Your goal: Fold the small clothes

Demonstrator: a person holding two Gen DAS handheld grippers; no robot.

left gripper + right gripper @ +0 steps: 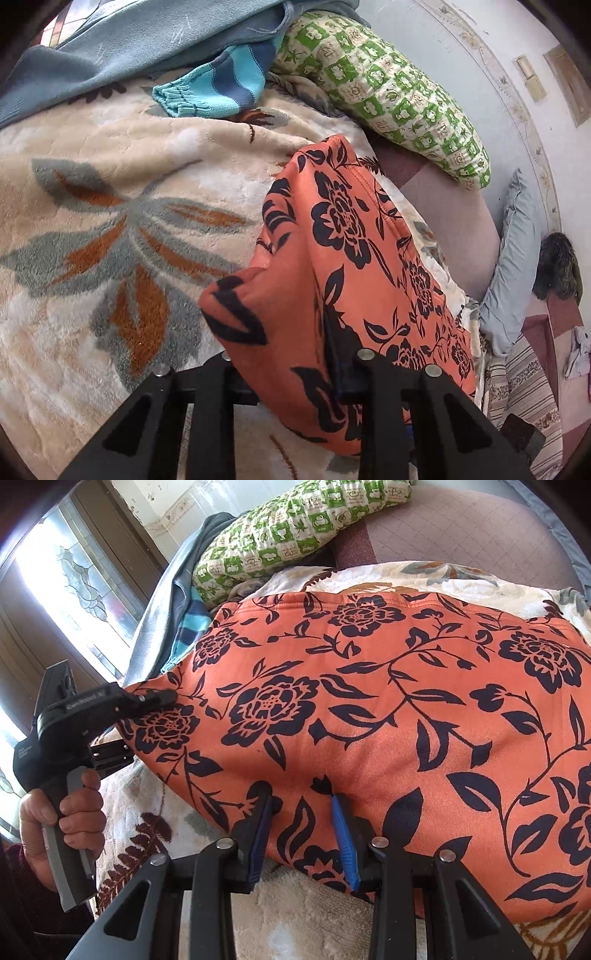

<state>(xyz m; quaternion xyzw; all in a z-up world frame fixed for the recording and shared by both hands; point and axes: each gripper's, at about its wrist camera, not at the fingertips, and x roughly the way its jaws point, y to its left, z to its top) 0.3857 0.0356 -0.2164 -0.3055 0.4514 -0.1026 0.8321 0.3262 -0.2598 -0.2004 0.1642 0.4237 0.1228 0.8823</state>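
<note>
An orange garment with black flowers (pixel 369 709) lies spread over the cream floral blanket (pixel 314 904). In the right wrist view my right gripper (pixel 301 812) is at its near edge, a fold of the cloth pinched between the blue pads (pixel 345 842). My left gripper (pixel 159 698), held by a person's hand (pixel 74 812), is clamped on the garment's left corner. In the left wrist view the orange garment (pixel 343 258) rises from the blanket and drapes over my left gripper (pixel 291 369). It hides one finger, and the cloth is caught against the dark pad (pixel 347 373).
A green-and-white patterned pillow (pixel 388 85) lies at the back of the bed. Beside it are a grey-blue garment (pixel 147 40) and a teal striped garment (pixel 218 88). A grey pillow (pixel 513 266) lies at the bed's right edge. A window (pixel 74 572) is behind the left hand.
</note>
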